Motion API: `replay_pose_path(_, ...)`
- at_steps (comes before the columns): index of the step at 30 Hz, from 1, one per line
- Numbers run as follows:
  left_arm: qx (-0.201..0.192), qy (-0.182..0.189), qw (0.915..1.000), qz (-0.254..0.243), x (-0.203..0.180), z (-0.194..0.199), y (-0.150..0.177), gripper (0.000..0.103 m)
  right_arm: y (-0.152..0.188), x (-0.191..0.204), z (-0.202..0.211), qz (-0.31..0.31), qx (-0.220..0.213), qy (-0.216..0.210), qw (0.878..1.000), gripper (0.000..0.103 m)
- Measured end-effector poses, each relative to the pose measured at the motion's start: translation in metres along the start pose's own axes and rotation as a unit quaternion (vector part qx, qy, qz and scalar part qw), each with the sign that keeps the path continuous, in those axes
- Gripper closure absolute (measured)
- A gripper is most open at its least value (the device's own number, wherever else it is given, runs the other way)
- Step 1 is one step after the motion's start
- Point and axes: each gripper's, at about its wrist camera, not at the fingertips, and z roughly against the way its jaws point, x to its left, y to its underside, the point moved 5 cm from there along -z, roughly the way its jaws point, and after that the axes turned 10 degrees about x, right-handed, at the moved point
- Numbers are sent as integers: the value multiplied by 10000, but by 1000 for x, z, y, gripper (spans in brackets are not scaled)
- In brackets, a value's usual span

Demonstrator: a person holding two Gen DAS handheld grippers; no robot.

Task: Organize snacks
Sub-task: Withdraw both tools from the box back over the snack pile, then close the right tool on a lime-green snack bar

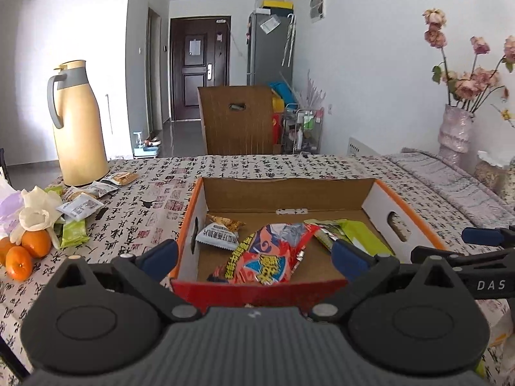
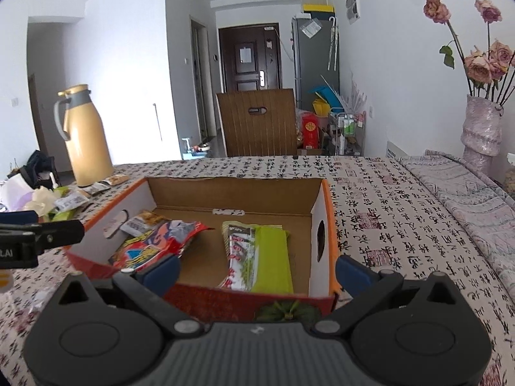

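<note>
Left wrist view shows your left gripper (image 1: 254,252) and right gripper (image 2: 257,270) spread wide, empty, above the box (image 1: 383,202); loose snack packets (image 1: 80,204) at middle left could slide off the counter (image 1: 257,167) if nudged.

Left claw (image 1: 254,254) and right claw (image 2: 257,268) gape empty.

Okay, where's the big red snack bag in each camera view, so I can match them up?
Left wrist: the big red snack bag lies low at centre, in the cardboard box's near part.
Right wrist: the bag lies left of centre, by the box's left wall.
Shared landmark: the yellow thermos jug on the table, far left.
</note>
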Motion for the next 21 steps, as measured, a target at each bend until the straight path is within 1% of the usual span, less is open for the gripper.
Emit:
replay_pose_path(6,-68,80,9999,48,0,21,22,0,27,4,31,87,-132,-89,9998,0)
replay_pose_path(11,-71,160,9998,-48,-3,35,47,0,53,5,48,31,-126,-134,9998,0)
replay_pose_path(14,-66,222,9997,-5,-4,41,62,0,68,5,55,-45,-83,-189,9998,0)
replay_pose_path(17,24,284,9996,70,-4,44,79,0,79,3,60,-184,-32,-275,9994,0)
replay_pose_path(21,192,274,9994,125,-4,45,102,0,94,-1,61,-291,61,-245,9993,0)
